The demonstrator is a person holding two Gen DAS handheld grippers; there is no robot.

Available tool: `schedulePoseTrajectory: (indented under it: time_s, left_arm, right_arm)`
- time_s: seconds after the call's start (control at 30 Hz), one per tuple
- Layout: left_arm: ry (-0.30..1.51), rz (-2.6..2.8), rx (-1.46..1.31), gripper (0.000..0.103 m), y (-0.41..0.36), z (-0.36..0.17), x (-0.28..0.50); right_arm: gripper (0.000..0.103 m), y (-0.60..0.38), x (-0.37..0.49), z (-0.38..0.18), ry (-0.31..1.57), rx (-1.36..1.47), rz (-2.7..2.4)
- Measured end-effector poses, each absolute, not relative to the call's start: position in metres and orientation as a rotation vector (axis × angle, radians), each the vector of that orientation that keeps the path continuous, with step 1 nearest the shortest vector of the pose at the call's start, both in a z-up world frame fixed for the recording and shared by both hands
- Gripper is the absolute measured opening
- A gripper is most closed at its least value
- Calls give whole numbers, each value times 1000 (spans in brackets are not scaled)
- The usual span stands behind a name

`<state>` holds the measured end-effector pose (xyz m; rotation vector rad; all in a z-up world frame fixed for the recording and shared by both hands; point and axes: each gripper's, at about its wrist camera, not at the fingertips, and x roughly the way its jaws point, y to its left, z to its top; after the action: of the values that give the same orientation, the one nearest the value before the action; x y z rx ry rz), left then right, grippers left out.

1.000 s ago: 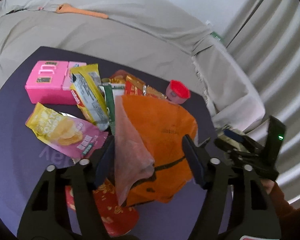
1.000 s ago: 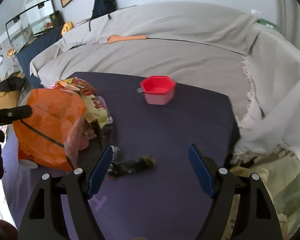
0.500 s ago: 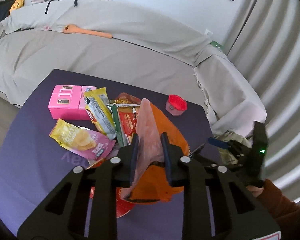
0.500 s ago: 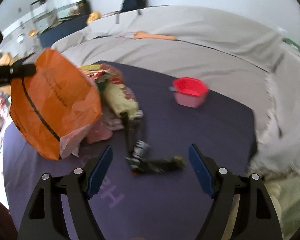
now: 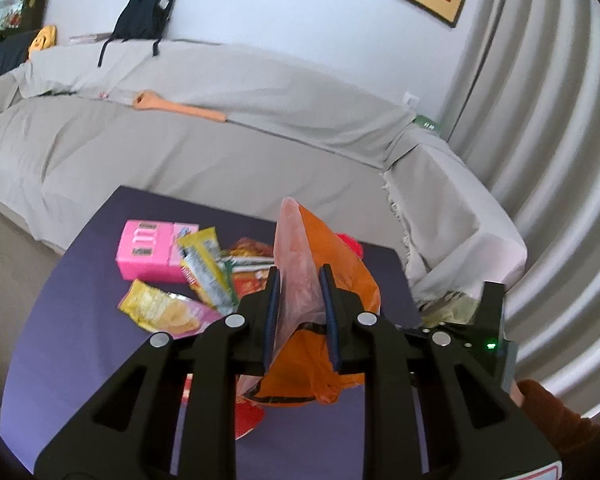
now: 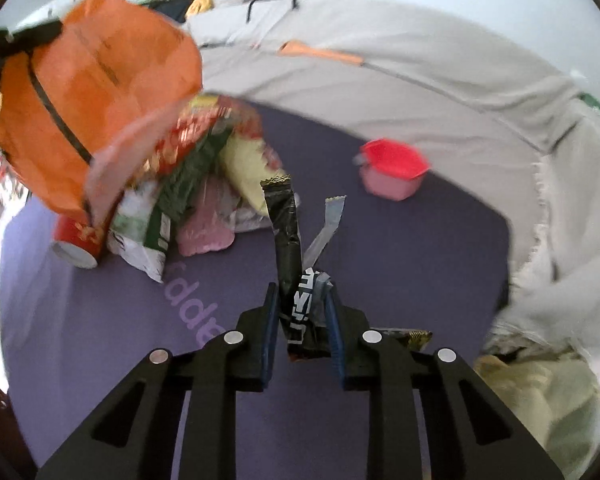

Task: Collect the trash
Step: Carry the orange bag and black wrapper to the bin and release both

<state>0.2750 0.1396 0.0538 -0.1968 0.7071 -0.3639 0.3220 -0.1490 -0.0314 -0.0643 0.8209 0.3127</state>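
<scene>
- We see the left gripper (image 5: 300, 316) clamped on the rim of the orange bag (image 5: 332, 280), which hangs above the purple table (image 5: 80, 320); its contents are hidden from us.
- The right gripper (image 6: 302, 312) has just been closing, and now pinches a black wrapper (image 6: 290, 240).
- Snack wrappers (image 6: 188, 184) lie piled at far left, under the bag.
- A red-lidded pink tub (image 6: 392, 172) sits far right, possibly shut.

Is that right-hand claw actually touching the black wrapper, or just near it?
Touching. The right wrist view shows the right gripper with its jaws closed onto the black wrapper, which stands up pinched between them.
</scene>
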Motion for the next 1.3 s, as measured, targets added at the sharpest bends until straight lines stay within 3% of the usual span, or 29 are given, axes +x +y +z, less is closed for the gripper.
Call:
schedulePoseTrajectory:
  time_s: [0.23,0.57,0.97,1.3]
  left_arm:
    - [655,-463,-179,19,91,80,269]
    - [692,-707,-173,19,-39,88,280]
    - [790,-856,73,19,-221,9,289]
    - [949,-903,103,22,-274,-72,289]
  right_arm:
    - [22,-201,274,18,721,1,227]
    - [22,-309,197,50,606,47,-49]
    - [22,-430,119,27,607,223,-308]
    - [22,-453,130,-4,651,284,-316]
